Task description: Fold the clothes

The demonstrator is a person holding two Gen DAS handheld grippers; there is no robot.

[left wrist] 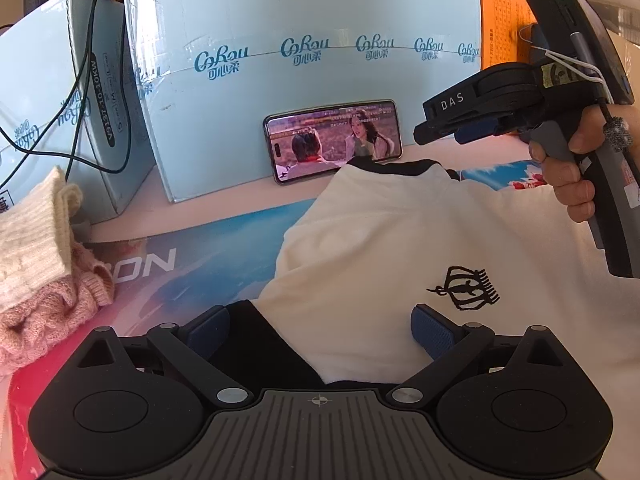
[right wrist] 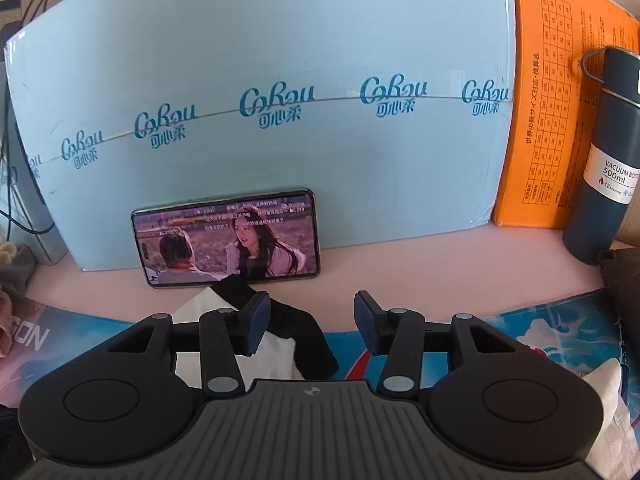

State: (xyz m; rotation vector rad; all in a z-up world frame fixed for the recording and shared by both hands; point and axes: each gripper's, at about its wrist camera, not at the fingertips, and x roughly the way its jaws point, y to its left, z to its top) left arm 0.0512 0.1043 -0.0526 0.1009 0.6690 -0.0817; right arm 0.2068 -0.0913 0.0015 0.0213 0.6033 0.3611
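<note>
A white T-shirt (left wrist: 400, 240) with a black crown print (left wrist: 464, 288) and black trim lies on a printed mat (left wrist: 224, 248). My left gripper (left wrist: 320, 332) hovers low over its near edge, jaws wide apart, white cloth and a black sleeve beneath them, the pads pressing nothing. A hand holds my right gripper (left wrist: 424, 132) above the shirt's far end, near the collar. In the right wrist view the right gripper (right wrist: 312, 324) is open over the mat (right wrist: 440, 344); a black sleeve end (right wrist: 308, 340) and white cloth (right wrist: 276, 356) lie under its left finger.
A phone (right wrist: 228, 240) playing a video leans on a big light-blue carton (right wrist: 280, 40) at the back. An orange box (right wrist: 560, 120) and a dark vacuum bottle (right wrist: 604, 160) stand right. Cream and pink knitwear (left wrist: 36, 260) is piled left, by a second carton with cables (left wrist: 80, 80).
</note>
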